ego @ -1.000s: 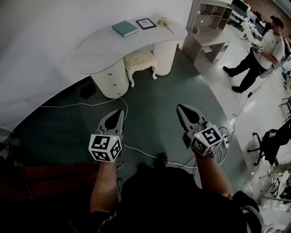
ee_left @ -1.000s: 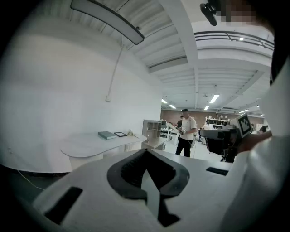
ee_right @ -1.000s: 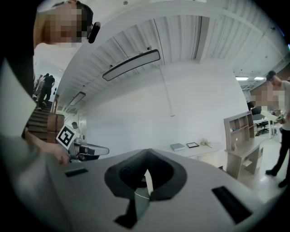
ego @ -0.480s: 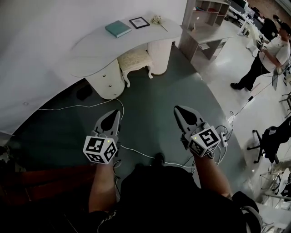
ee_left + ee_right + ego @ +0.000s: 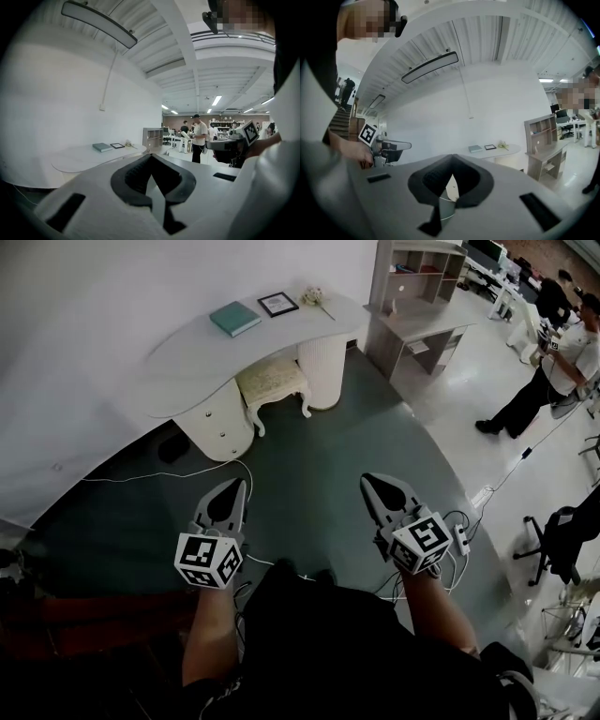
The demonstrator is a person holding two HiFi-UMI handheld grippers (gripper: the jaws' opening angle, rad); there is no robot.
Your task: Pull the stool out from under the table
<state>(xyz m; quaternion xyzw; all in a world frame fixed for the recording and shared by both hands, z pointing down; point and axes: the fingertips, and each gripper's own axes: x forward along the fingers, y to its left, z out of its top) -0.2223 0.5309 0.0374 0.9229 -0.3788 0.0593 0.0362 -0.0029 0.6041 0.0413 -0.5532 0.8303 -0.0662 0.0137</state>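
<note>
A cream stool (image 5: 273, 381) with a patterned seat and curved legs stands tucked under the white curved table (image 5: 197, 357), between its two round pedestals. Both sit far ahead of me across the dark green floor. My left gripper (image 5: 232, 487) is shut and empty, held level at the lower left. My right gripper (image 5: 370, 482) is shut and empty too, at the lower right. In the left gripper view the table (image 5: 89, 157) shows in the distance over the closed jaws; in the right gripper view the table (image 5: 494, 151) lies beyond them. The stool is hidden in both gripper views.
On the table lie a teal book (image 5: 234, 318), a framed picture (image 5: 277, 304) and a small flower sprig (image 5: 315, 298). White cables (image 5: 169, 472) trail over the floor. A wooden shelf desk (image 5: 412, 306) stands right of the table. People (image 5: 553, 362) stand at the far right.
I have stepped forward; the table and stool have slid slightly left and up in the head view. Both grippers stay shut and have shifted a little with me.
</note>
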